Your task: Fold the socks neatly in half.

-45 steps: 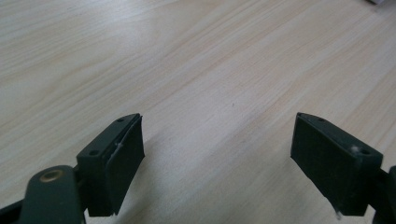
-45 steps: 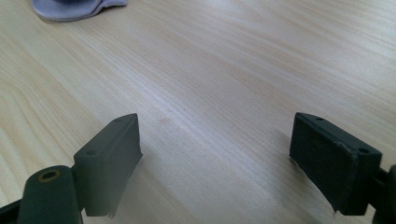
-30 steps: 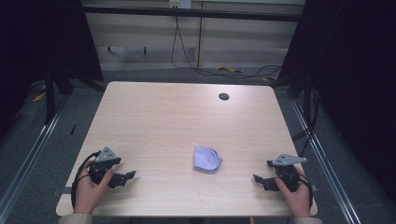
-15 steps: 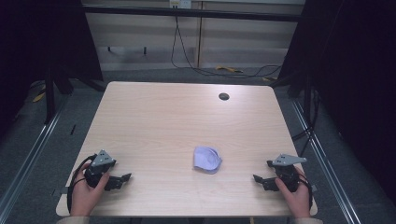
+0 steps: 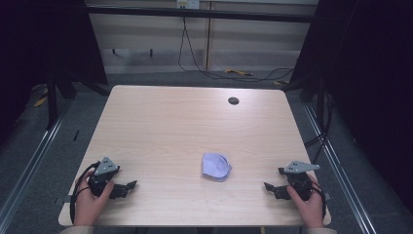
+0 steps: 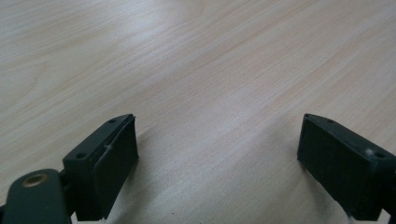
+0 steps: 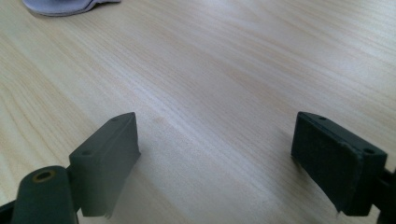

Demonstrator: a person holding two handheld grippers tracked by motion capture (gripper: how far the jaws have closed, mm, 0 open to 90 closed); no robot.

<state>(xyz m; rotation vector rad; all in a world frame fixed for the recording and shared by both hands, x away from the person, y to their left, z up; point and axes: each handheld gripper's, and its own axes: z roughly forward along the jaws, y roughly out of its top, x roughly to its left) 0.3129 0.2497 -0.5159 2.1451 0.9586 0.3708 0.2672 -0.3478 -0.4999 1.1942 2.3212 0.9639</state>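
A small crumpled pale lavender cloth (image 5: 215, 166) lies on the light wooden table (image 5: 195, 122), near the front and right of middle. My left gripper (image 5: 127, 187) rests low at the front left, pointing right toward the cloth and well apart from it. Its jaws have just been opening, and in the left gripper view (image 6: 217, 135) they stand wide over bare wood. My right gripper (image 5: 272, 181) rests at the front right, pointing left, open with nothing between its jaws (image 7: 215, 126). The cloth's edge (image 7: 65, 5) peeks in at the top left of the right gripper view.
A dark round cable hole (image 5: 233, 101) sits near the table's far edge. Cables (image 5: 195, 58) run along the floor behind the table. Dark frames and curtains stand on both sides.
My left gripper has shifted slightly left toward the table's front left corner. The right gripper and the cloth have stayed in place.
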